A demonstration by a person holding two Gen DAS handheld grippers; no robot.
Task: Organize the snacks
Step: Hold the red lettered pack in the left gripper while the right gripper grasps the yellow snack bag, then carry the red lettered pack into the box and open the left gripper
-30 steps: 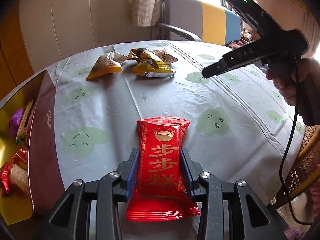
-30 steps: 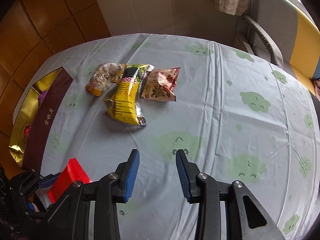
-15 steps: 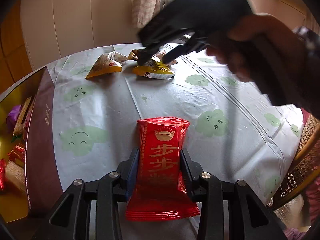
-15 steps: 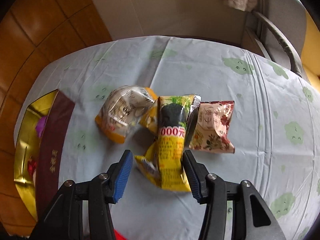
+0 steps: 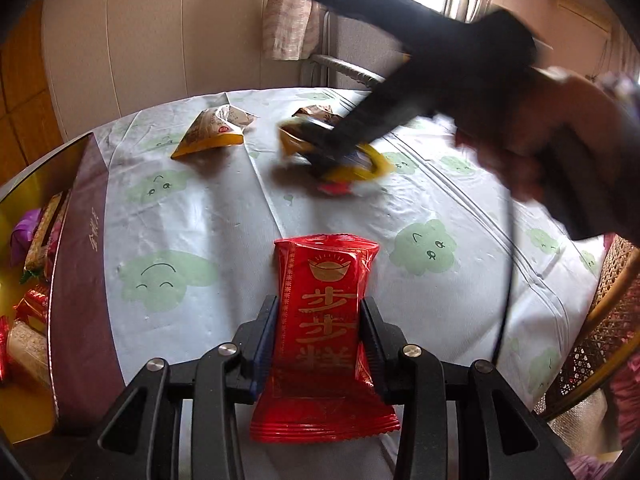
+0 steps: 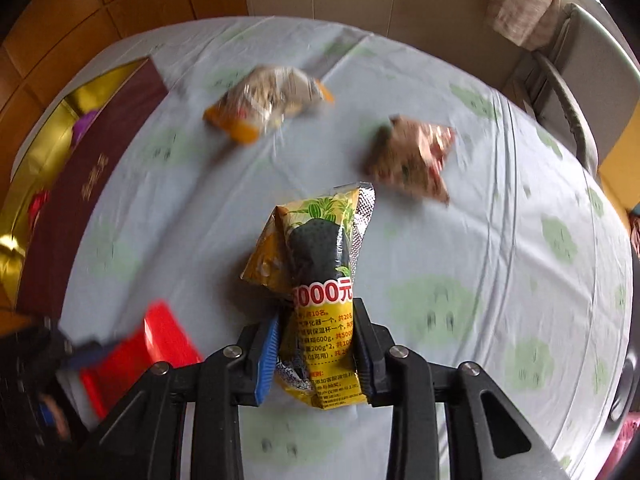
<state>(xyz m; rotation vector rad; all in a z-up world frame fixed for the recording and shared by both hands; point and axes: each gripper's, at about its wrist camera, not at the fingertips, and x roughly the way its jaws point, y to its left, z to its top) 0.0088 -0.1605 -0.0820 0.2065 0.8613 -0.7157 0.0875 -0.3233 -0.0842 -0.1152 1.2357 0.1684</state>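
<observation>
We see the left tool (image 5: 319, 334) gripping a red snack packet (image 5: 322, 320) by its lower middle, both pads pressed against its sides; the packet stands up between the fingers, top edge pointing away over the tabletop (image 5: 440, 300). The gift box (image 5: 76, 280) with its gold lining lies just to the left, holding wrapped sweets.

Our right tool (image 6: 316, 344) points steeply down and its jaws are closing on a yellow snack packet (image 6: 320, 280). The packet sits lengthwise between the fingers, with its printed lower half in the gap and its crumpled top reaching forward past the fingertips. Both pads appear to touch its sides. From the left wrist camera this tool is a dark blur over the same yellow packet in the middle of the tabletop.

Further off lie an orange-edged packet (image 6: 268, 104) to the left and a brown patterned packet (image 6: 412, 160) to the right, well apart from each other and beyond the right tool.
</observation>
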